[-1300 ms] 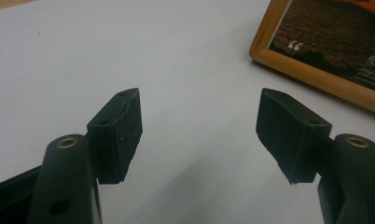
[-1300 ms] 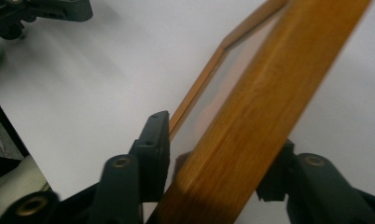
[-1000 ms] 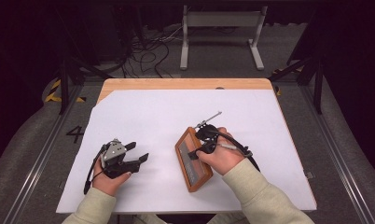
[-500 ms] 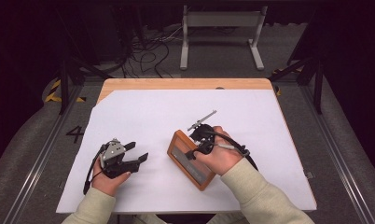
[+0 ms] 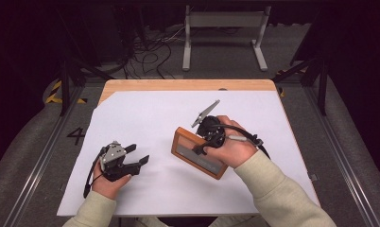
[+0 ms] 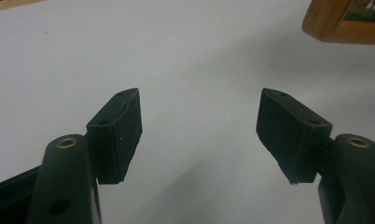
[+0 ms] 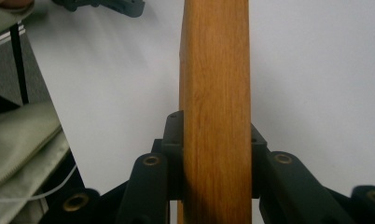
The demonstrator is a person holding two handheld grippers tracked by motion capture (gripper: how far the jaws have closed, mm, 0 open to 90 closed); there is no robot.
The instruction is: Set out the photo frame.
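Observation:
A wooden picture frame (image 5: 197, 152) with a dark glass front is held tilted above the white table sheet, right of centre. My right gripper (image 5: 203, 144) is shut on its edge; in the right gripper view the frame's wooden edge (image 7: 216, 93) runs straight up between the clamped jaws of that gripper (image 7: 216, 140). My left gripper (image 5: 137, 155) rests at the front left, open, with nothing between its fingers. In the left gripper view its jaws (image 6: 199, 133) stand wide apart over bare sheet, and a corner of the frame (image 6: 344, 21) shows at the top right.
A white sheet (image 5: 145, 118) covers the wooden table (image 5: 178, 85). Behind the table stand a metal stand (image 5: 223, 28) and loose cables (image 5: 141, 47) on the floor. Rails run along both sides of the table.
The right gripper has turned the picture frame from roughly upright-lengthwise to a slant, and carried it slightly forward and up. The left gripper has stayed put and open.

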